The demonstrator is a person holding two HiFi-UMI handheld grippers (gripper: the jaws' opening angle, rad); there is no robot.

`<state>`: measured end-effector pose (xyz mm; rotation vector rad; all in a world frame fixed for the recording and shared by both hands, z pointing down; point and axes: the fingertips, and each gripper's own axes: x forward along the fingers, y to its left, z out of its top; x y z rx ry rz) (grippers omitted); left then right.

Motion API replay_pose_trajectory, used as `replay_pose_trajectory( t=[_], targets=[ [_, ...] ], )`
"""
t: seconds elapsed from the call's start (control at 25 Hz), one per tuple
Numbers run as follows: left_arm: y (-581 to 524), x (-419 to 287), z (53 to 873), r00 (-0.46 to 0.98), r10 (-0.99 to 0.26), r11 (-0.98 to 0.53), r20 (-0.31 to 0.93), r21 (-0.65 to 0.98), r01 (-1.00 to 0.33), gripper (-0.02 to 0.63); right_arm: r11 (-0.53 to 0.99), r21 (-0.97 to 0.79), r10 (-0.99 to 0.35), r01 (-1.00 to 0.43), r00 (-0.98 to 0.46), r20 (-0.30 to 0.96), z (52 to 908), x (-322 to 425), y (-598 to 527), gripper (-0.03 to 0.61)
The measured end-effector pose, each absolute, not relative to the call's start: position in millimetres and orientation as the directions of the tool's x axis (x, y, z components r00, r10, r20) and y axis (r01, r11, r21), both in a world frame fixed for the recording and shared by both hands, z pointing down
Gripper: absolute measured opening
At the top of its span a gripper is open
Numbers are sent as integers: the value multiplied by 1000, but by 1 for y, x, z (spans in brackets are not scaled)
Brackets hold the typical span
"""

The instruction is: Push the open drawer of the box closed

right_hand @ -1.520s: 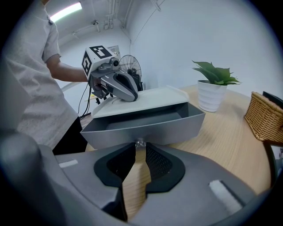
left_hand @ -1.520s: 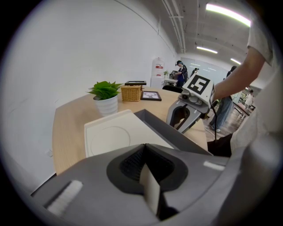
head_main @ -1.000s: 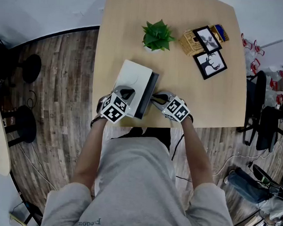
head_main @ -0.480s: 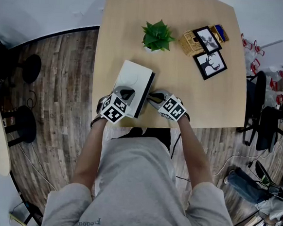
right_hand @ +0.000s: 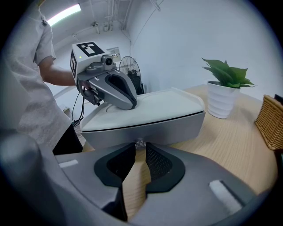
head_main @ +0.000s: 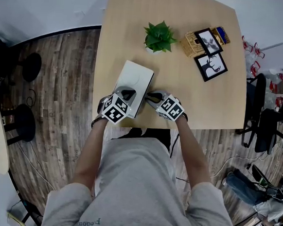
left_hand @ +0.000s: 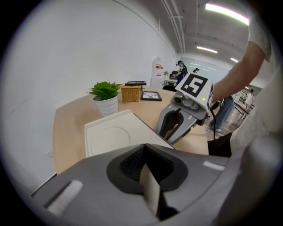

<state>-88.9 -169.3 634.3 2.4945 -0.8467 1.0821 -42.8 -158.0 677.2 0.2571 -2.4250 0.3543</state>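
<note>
A white box (head_main: pixel 137 78) lies on the wooden table (head_main: pixel 206 100) near its front edge. Its grey drawer front (right_hand: pixel 177 128) sits almost flush under the lid (right_hand: pixel 150 108); from above only a thin dark edge (head_main: pixel 143 98) shows. My right gripper (head_main: pixel 151 96) is against that front, its jaw tips (right_hand: pixel 140 145) closed round the small knob (right_hand: pixel 140 143). My left gripper (head_main: pixel 127 92) rests on the box top (left_hand: pixel 117 137), jaws (left_hand: pixel 143 148) together with nothing between them. Each gripper shows in the other's view: the right gripper (left_hand: pixel 179 126) and the left gripper (right_hand: pixel 115 90).
A potted plant (head_main: pixel 158 37) stands behind the box. At the back right are a wicker basket (head_main: pixel 191 42) and two framed pictures (head_main: pixel 210 64). The table's front edge is just under my hands. Stools (head_main: pixel 30 67) stand on the floor at left, a chair (head_main: pixel 258 114) at right.
The right gripper has moved left toward the box, taking the drawer in with it; the dark strip of open drawer has shrunk to a thin edge. The left gripper has stayed on the box.
</note>
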Motion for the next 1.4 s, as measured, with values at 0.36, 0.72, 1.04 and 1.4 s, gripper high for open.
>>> replay_pose_trajectory(
  t=[0.36, 0.72, 1.04, 1.4],
  targets=[
    [-171, -89, 635, 544, -404, -781, 735, 32, -624, 54, 939, -196, -94, -283, -759, 644, 679, -49, -161, 75],
    [-172, -89, 636, 539, -412, -770, 735, 35, -637, 54, 930, -191, -123, -314, -756, 643, 678, -49, -162, 75],
    [-171, -90, 636, 536, -419, -766, 733, 32, -642, 54, 895, -187, -194, -406, -731, 654, 679, -48, -162, 79],
    [-172, -90, 635, 531, -419, -747, 737, 53, -663, 54, 802, -196, -367, -564, -724, 584, 646, -29, -173, 80]
  ],
)
